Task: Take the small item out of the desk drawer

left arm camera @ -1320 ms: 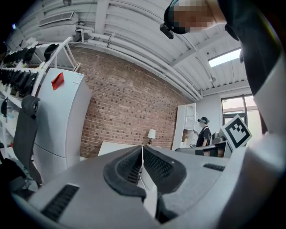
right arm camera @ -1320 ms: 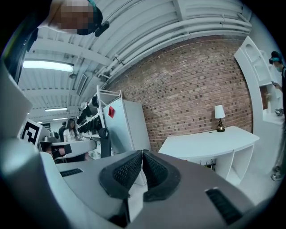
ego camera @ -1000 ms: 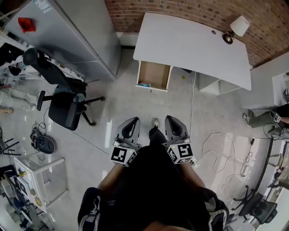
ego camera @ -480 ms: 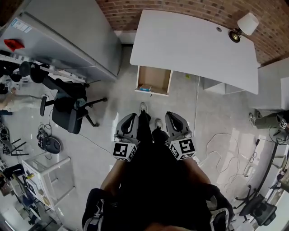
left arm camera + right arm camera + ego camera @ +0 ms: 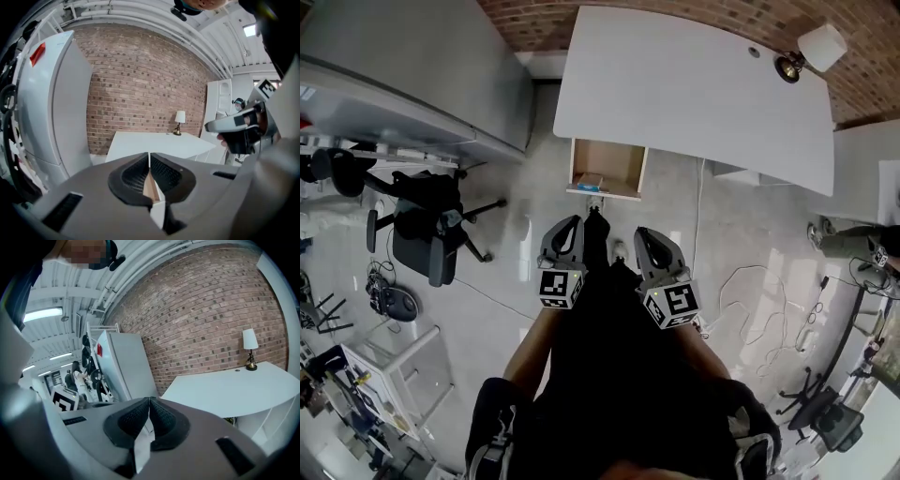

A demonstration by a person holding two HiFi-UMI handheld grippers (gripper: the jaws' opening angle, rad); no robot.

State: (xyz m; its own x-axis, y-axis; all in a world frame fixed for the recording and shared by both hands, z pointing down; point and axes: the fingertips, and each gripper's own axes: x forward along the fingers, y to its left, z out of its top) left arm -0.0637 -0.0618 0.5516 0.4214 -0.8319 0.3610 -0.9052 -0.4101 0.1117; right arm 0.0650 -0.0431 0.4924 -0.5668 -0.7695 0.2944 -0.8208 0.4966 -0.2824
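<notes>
A black chair [image 5: 422,225] stands at far left, below a grey cabinet [image 5: 412,75]. The left gripper [image 5: 571,223], jaws together on nothing, points towards the open drawer [image 5: 619,159] under the table [image 5: 694,84]. The small item [image 5: 589,180] lies in the drawer's front left corner. A foot [image 5: 598,217] stands just before the drawer. The right gripper [image 5: 645,234] is likewise closed and empty. Cables [image 5: 750,291] trail at right. Since a second ago, both grippers have come nearer the drawer.
</notes>
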